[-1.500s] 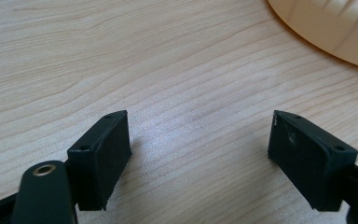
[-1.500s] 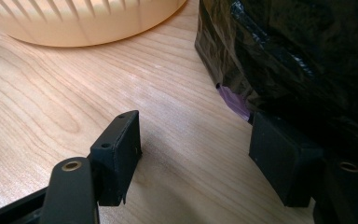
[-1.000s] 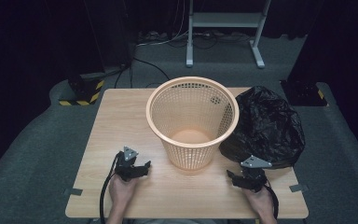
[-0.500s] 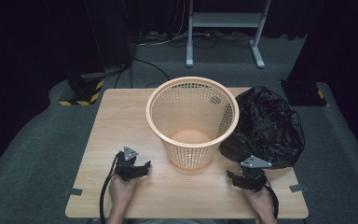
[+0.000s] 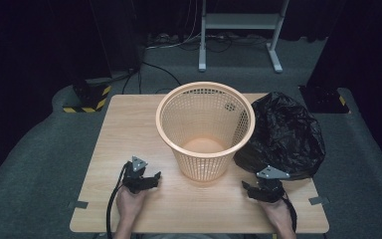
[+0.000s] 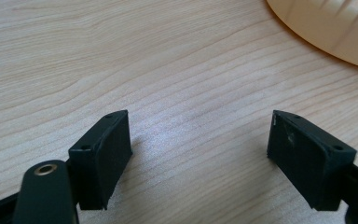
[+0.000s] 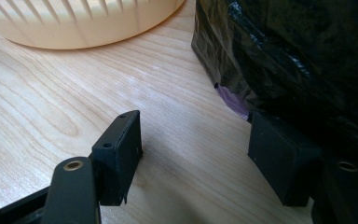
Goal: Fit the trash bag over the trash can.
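On table (image 5: 129, 124) near edge, left gripper (image 5: 151, 180) wide open, empty, right gripper (image 5: 251, 190) open, empty, beside black bag (image 5: 286, 134), basket (image 5: 205, 128) between.

Both hands rest low near the person's edge, each holding a hand-held gripper: the left hand-held gripper (image 5: 151, 180) and right hand-held gripper (image 5: 248, 189) stand wide open, gripping nothing
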### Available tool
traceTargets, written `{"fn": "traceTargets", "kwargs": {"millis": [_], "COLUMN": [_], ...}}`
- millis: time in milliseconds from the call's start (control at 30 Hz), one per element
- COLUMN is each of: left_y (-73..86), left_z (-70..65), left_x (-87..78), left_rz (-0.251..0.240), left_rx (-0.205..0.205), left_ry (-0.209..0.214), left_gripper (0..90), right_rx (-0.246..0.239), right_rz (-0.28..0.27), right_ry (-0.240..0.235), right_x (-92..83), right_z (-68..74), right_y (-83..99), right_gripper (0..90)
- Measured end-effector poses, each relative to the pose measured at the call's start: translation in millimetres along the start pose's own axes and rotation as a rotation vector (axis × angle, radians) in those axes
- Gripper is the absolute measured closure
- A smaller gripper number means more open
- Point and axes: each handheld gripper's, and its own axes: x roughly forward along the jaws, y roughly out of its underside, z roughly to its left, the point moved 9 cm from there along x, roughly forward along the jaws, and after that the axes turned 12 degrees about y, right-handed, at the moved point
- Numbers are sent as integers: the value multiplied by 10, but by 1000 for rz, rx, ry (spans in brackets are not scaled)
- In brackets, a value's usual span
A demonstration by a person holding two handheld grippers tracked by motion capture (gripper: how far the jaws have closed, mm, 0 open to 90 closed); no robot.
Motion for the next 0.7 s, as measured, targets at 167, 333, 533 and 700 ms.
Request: {"fn": "traceTargets", "kwargs": {"millis": [167, 333, 533, 700], "left_y": [0, 0, 0, -1], "left_z": [-1, 0, 0, 0], "left_x": [1, 1, 1, 1], "left_rz": [-1, 0, 0, 0], "left_rx": [-1, 0, 0, -1], "left_ry": [1, 1, 1, 2], "left_gripper": [215, 215, 215, 215], "right_rx": [17, -12, 7, -6], "right_rz": [12, -6, -25, -63], "right_ry": [20, 28, -5, 29], "right_x": [19, 7, -56, -139], "right_z": [-27, -10, 36, 24], "right_y": [0, -9, -29, -74], "right_gripper": [270, 299, 317, 323]}}
